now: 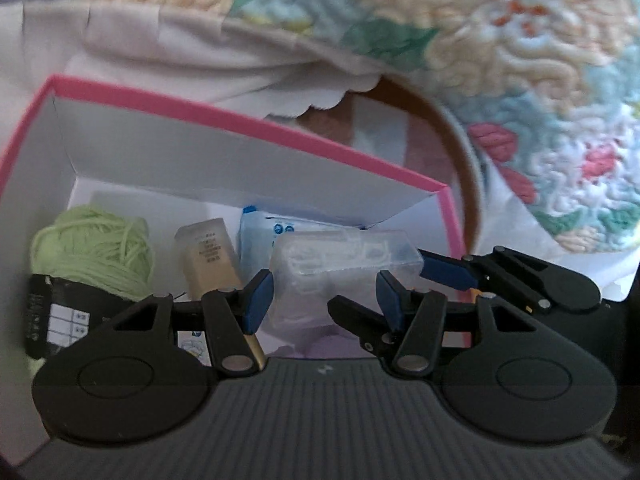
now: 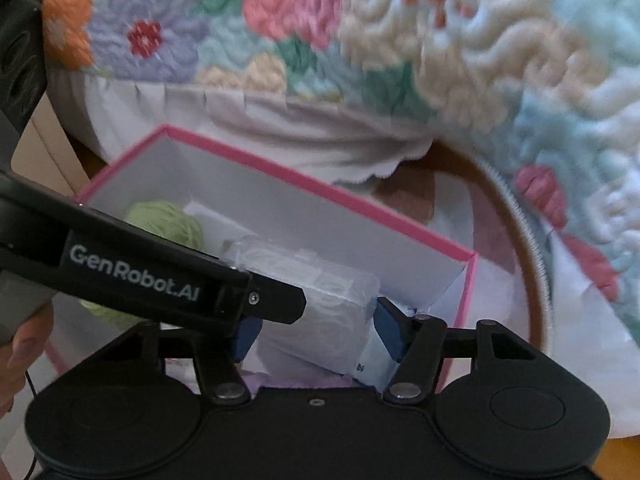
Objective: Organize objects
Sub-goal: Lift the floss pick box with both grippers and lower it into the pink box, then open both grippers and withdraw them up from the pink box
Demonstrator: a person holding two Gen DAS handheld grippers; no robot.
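Note:
A pink-rimmed white box (image 1: 248, 120) (image 2: 320, 192) holds a green yarn ball (image 1: 96, 252) (image 2: 168, 222), a beige tube (image 1: 210, 256), a blue-white packet (image 1: 276, 228) and a clear plastic case of floss picks (image 1: 344, 260) (image 2: 320, 296). My left gripper (image 1: 324, 296) is inside the box, its blue pads on either side of the clear case with small gaps. My right gripper (image 2: 316, 332) also straddles the clear case, pads close to its sides. The left gripper's body crosses the right wrist view in front of the right gripper's left finger.
A floral quilted blanket (image 1: 520, 60) (image 2: 480, 60) hangs behind and to the right of the box. A round brown-rimmed tray or table (image 2: 532, 280) lies under the box, with white cloth (image 2: 320, 140) behind it.

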